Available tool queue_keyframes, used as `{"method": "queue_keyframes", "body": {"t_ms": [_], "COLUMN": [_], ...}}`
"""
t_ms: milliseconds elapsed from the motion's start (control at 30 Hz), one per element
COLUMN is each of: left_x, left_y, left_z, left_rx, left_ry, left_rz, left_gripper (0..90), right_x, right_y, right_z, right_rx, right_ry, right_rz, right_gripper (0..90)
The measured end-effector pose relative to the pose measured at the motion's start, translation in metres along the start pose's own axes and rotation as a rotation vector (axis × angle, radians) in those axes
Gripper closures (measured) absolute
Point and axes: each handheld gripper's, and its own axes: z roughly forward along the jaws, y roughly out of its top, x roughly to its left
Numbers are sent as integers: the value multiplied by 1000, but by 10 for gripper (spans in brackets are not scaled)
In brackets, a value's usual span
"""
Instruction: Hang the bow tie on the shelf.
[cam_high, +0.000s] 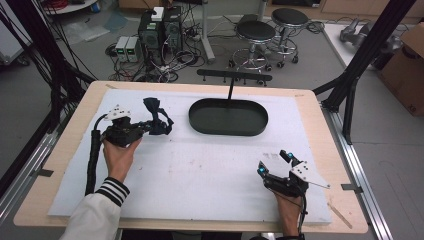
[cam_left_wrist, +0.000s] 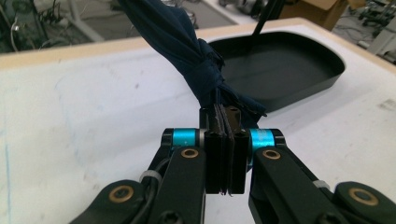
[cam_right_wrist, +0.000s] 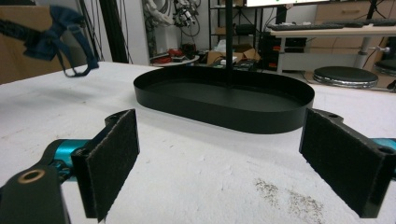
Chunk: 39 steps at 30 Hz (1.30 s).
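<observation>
A dark blue cloth bow (cam_high: 157, 118) hangs just above the white mat at the left, left of the black oval tray (cam_high: 228, 117). My left gripper (cam_high: 145, 126) is shut on it. In the left gripper view the jaws pinch the bow's knot end (cam_left_wrist: 205, 70) between the pads (cam_left_wrist: 236, 140), and the cloth rises up and away. My right gripper (cam_high: 273, 163) rests near the front right of the mat, open, with nothing between its pads (cam_right_wrist: 112, 154). The right gripper view has the tray (cam_right_wrist: 224, 100) ahead and the bow (cam_right_wrist: 60, 37) in the air at upper left.
A thin black post (cam_high: 231, 87) with a crossbar stands behind the tray. The white mat (cam_high: 200, 165) covers most of the wooden table (cam_high: 320, 125). Stools and computer gear stand on the floor beyond. A few dark specks mark the mat near my right gripper.
</observation>
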Motion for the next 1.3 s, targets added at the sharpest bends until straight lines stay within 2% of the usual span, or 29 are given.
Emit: {"method": "queue_keyframes", "body": {"t_ms": [367, 567, 967, 1067, 1300], "left_x": [-14, -20, -45, -50, -51], "left_y": [31, 51, 91, 96, 109], "left_z": [11, 22, 59, 70, 88], "left_rx": [-45, -74, -98, -97, -109], "left_ry": [-59, -103, -166, -173, -153], "left_rz": [110, 112, 189, 183, 164], "left_gripper": [883, 883, 883, 883, 883], "right_x": [-1, -1, -1, -1, -2], "right_y": [0, 0, 0, 0, 0], "right_z": [0, 0, -1, -1, -1], "right_rx": [-6, -9, -7, -6, -13], "right_ry": [1, -3, -3, -2, -1], "right_rz": [4, 4, 16, 17, 12], "right_gripper": [109, 109, 109, 109, 109]}}
